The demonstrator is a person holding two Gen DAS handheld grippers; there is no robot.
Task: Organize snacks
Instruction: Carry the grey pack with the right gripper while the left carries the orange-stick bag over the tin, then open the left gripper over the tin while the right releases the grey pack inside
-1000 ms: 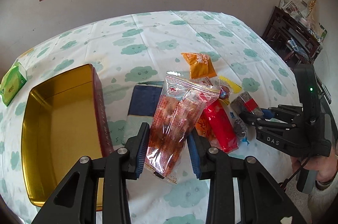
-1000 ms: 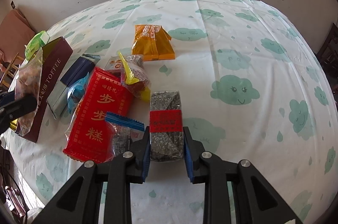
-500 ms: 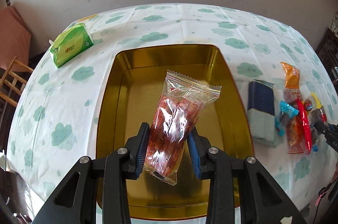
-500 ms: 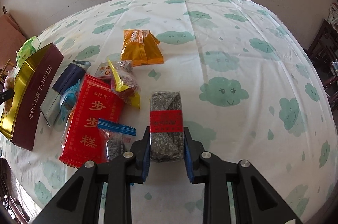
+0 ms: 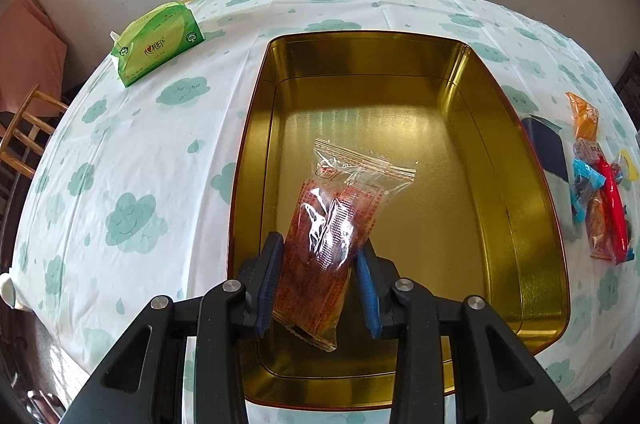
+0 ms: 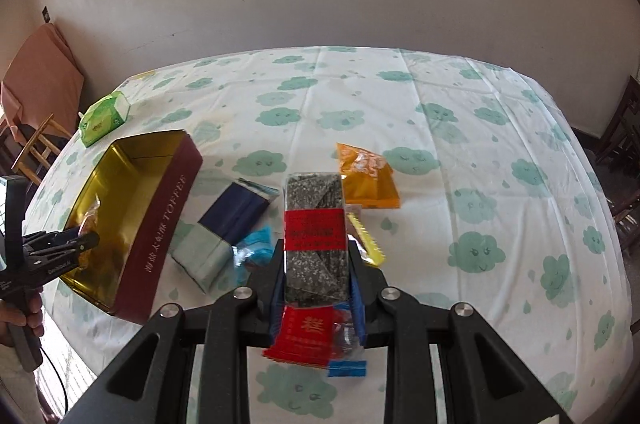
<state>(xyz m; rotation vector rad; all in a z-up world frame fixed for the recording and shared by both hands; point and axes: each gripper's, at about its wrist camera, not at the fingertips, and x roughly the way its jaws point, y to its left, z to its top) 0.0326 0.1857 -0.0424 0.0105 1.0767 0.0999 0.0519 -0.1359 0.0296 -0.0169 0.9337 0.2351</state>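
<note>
My left gripper (image 5: 318,284) is shut on a clear packet of reddish-orange snacks (image 5: 328,236) and holds it inside the open gold tin (image 5: 516,192), low over its floor. The tin also shows in the right wrist view (image 6: 168,224) at left, maroon outside with "TOFFEE" on its side, and the left gripper (image 6: 80,244) reaches into it there. My right gripper (image 6: 314,272) is shut on a dark speckled bar with a red band (image 6: 314,236), lifted above the table. The other snacks lie below: a red packet (image 6: 306,336), a navy packet (image 6: 228,224), an orange packet (image 6: 366,180).
A green tissue pack (image 5: 158,42) lies on the cloud-print tablecloth (image 5: 132,184) beyond the tin's left side. A wooden chair (image 5: 24,136) stands off the table's left edge. Dark furniture (image 6: 624,136) stands at the right. The wall and window are behind the table.
My left gripper has carried the reddish packet from over the snack pile into the tin and lowered it. My right gripper has lifted the speckled bar off the table.
</note>
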